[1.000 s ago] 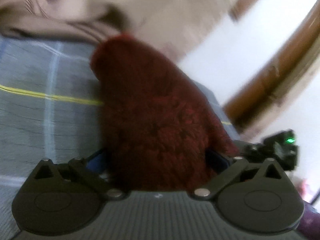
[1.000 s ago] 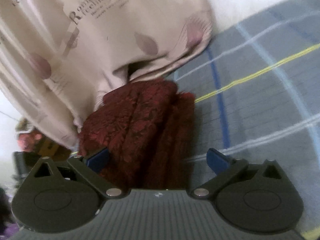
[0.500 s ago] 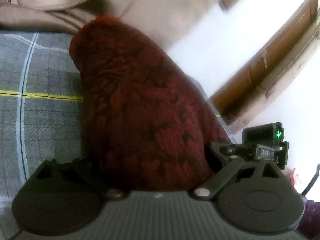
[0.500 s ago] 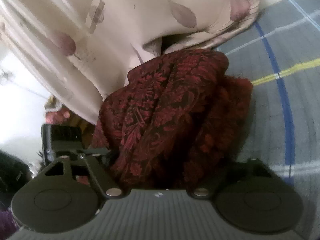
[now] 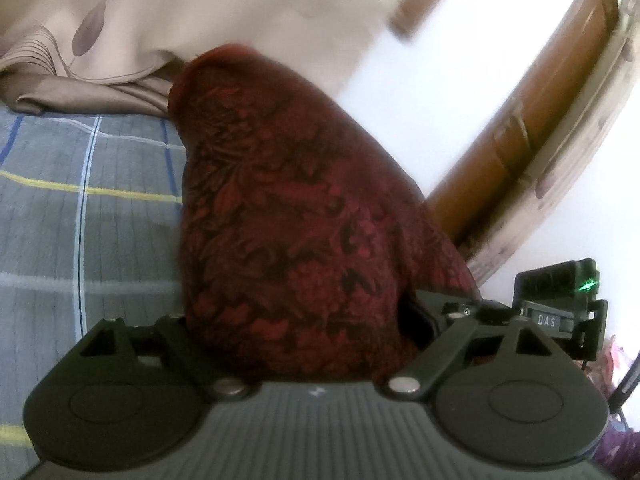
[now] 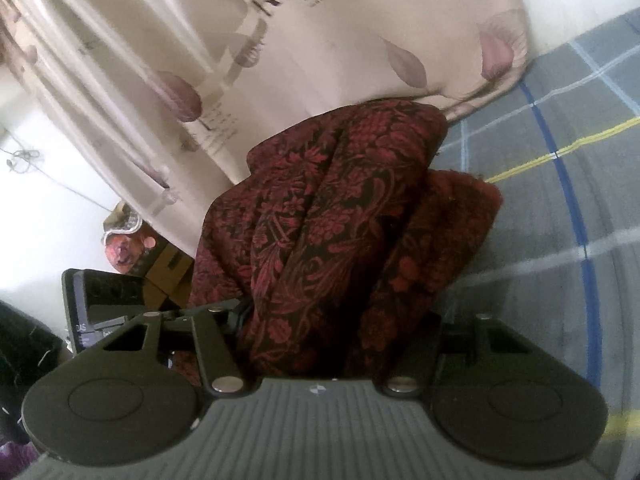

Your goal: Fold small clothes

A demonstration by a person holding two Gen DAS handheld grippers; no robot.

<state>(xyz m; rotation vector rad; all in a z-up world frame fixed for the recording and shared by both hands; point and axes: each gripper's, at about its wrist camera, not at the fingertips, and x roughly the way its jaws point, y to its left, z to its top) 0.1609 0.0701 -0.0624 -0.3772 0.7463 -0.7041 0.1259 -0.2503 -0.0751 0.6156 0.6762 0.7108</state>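
The dark red floral-patterned garment [image 5: 296, 216] rises bunched between the fingers of the left tool [image 5: 304, 332], which is clamped on its cloth; the same garment [image 6: 332, 216] fills the jaws of the right tool [image 6: 336, 340], also closed on it; its far end rests on the grey plaid bedsheet [image 5: 80, 220], touching the beige leaf-print curtain [image 6: 320, 40] behind; the right tool [image 5: 560, 304] shows beside the garment in the left view.
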